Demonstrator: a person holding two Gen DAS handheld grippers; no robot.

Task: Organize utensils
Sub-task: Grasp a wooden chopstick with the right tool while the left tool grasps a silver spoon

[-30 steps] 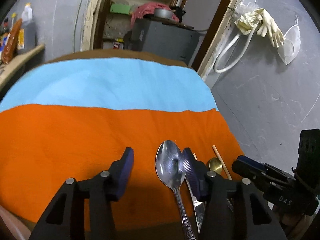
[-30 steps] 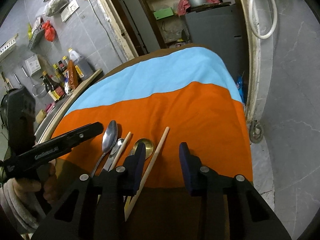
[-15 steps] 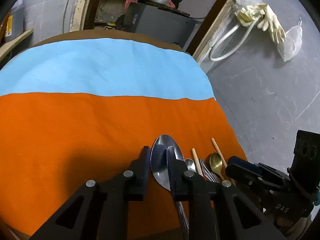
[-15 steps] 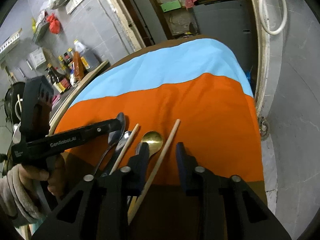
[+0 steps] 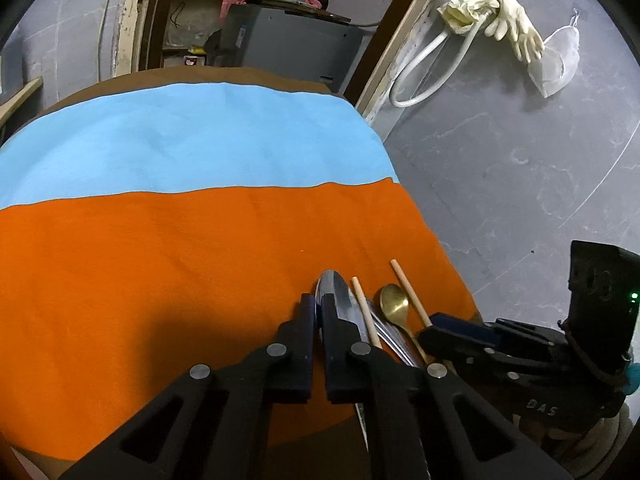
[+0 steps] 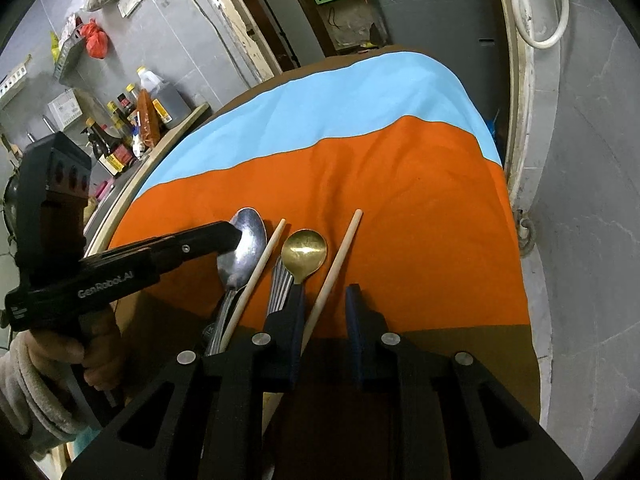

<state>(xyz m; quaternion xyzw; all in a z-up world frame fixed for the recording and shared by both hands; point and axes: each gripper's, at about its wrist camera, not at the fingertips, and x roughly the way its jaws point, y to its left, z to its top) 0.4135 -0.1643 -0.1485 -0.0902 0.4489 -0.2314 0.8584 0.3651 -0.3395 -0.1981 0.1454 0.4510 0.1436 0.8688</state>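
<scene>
Lying close together: the utensils sit at the near edge of the orange cloth (image 6: 420,220), handles toward the cameras.
Left gripper (image 5: 318,308): clenched tight, its jaws pinching the edge of the steel spoon's bowl. In the right wrist view its tip (image 6: 236,236) reaches in from the left and meets that bowl.
Steel spoon (image 6: 246,252): leftmost of the row, bowl up on the orange cloth, handle running back under the right gripper's frame. From the left wrist view the bowl (image 5: 340,300) shows only partly, behind the right-hand finger.
Right gripper (image 6: 324,296): jaws closing, with the right chopstick between them — the pads do not yet press on it, a gap shows on the right side.
Right chopstick (image 6: 340,256): pale wood, slanting up and to the right, its lower part passing between the right gripper's fingers.
Left chopstick (image 6: 260,268): lies just beside the steel spoon, between it and the brass spoon, tilted the same way.
Brass spoon (image 6: 304,250): bowl up, between the two chopsticks; its handle goes under the right gripper's left finger.
Fork (image 6: 278,284): steel tines lie just left of the brass spoon's neck — the rest is hidden.
Blue cloth (image 5: 192,140): covers the far half of the round table, meeting the orange cloth along a straight seam.
Person: a hand (image 6: 96,356) in a pale fleece sleeve holds the left gripper's handle.
</scene>
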